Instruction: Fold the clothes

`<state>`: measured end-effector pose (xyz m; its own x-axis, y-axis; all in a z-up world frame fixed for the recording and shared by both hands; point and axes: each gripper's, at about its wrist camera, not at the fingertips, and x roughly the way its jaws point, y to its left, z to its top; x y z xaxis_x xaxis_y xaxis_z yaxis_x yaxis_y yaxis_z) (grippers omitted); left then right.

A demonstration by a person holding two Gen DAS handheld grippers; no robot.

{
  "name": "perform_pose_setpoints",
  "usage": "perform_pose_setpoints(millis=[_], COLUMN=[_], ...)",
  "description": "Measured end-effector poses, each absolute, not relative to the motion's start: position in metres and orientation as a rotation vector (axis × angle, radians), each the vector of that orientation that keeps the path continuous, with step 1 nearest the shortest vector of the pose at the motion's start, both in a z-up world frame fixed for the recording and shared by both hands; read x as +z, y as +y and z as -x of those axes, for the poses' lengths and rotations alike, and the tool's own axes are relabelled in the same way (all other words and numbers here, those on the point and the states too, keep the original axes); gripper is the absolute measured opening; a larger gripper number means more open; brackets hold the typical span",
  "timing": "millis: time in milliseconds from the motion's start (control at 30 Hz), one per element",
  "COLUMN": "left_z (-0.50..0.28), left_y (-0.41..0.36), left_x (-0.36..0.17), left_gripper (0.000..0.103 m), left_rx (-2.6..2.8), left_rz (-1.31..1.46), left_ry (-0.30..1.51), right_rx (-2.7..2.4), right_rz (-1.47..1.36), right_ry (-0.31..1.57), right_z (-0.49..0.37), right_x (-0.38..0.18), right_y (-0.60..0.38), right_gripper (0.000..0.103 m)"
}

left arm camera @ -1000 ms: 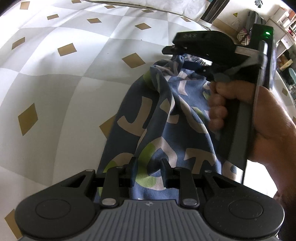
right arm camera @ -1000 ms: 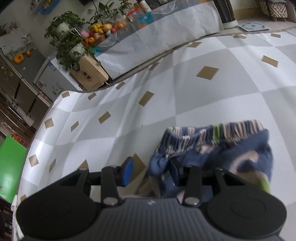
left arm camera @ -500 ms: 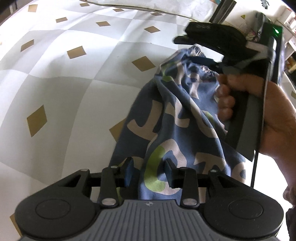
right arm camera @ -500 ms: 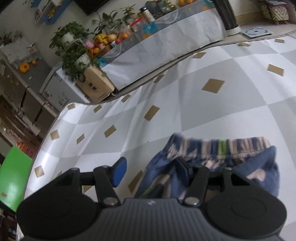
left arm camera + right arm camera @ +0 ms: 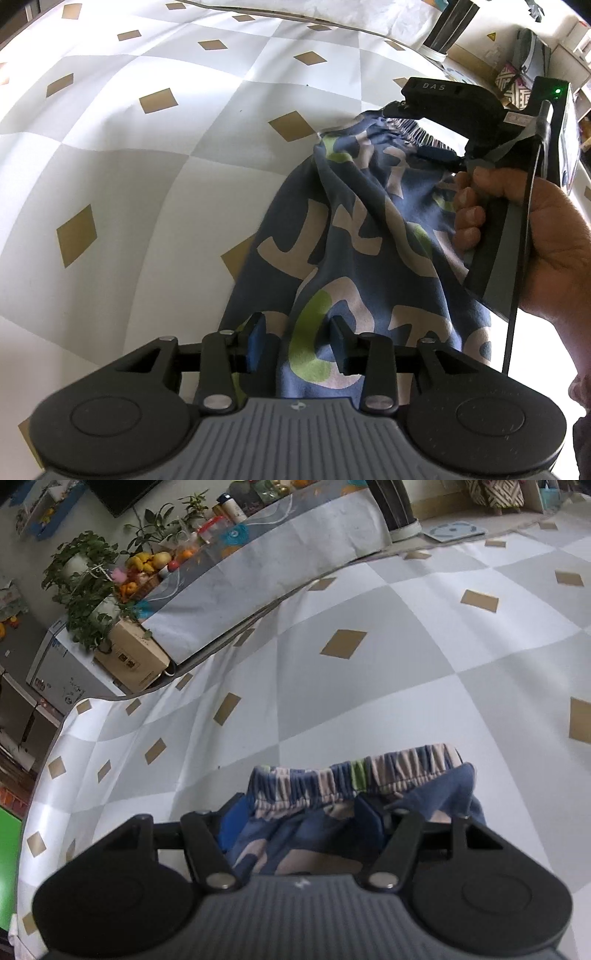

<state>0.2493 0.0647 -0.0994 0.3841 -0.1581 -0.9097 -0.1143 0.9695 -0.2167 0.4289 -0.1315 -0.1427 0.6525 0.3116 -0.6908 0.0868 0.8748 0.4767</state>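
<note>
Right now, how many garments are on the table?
1. The blue letter-print shorts lie on the checkered tablecloth, with the striped waistband at the far end, between both tongs. Anything under the fabric is hidden.

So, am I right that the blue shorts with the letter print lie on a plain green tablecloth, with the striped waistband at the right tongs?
Not quite: the tablecloth is not plain green but checked grey and white with tan diamonds, as the right wrist view shows. The rest holds: the blue letter-print shorts lie on it, and their striped waistband sits at the right tongs.
</note>
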Motion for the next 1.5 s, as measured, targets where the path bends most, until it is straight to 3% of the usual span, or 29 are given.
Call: perform_pose_setpoints(millis=[667,1300,1500], left_z=[-0.239,-0.190,-0.167], left_y=[0.085,0.099,0.109], left_x=[-0.083,-0.040,-0.027], left_gripper=[0.036,0.036,0.036], left_rx=[-0.070,-0.141,-0.118], left_rz=[0.315,0.348,0.404], left_ry=[1.156,1.111,1.086], right_rx=[0.178,0.400,0.492], right_rz=[-0.416,-0.192,-0.092], right_ry=[0.992,1.067,1.076], right_z=[-0.302,-0.169,-0.143], right_x=[-0.097,-0.073,-0.077], right_y=[-0.169,-0.085,-0.056], right_gripper=[0.065,0.065,0.059])
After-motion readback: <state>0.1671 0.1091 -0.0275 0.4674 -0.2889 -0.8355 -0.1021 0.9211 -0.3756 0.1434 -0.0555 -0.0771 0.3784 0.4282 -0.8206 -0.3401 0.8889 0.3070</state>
